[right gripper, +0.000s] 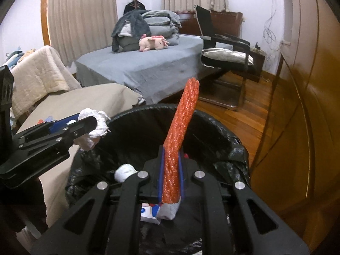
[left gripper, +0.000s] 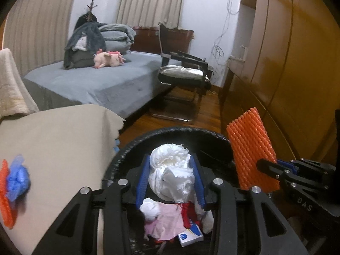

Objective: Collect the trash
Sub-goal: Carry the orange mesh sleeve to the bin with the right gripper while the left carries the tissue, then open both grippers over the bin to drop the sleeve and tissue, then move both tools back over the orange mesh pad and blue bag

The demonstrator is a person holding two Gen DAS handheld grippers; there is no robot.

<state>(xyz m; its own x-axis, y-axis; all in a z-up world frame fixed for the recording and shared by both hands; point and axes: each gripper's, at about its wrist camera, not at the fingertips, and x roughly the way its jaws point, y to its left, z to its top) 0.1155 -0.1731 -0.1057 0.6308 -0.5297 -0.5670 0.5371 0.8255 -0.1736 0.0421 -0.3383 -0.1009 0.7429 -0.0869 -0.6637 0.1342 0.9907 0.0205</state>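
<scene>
My left gripper is shut on a crumpled white tissue wad and holds it over the black-lined trash bin. My right gripper is shut on an orange foam net sleeve, held upright over the same bin. In the left wrist view the sleeve and right gripper are at the right. In the right wrist view the left gripper with the tissue is at the left. Inside the bin lie pink, red and white scraps and a small white box.
A beige covered surface left of the bin carries blue and orange scraps. Behind stand a grey bed with a pink plush toy, a black chair, and a wooden wardrobe at right.
</scene>
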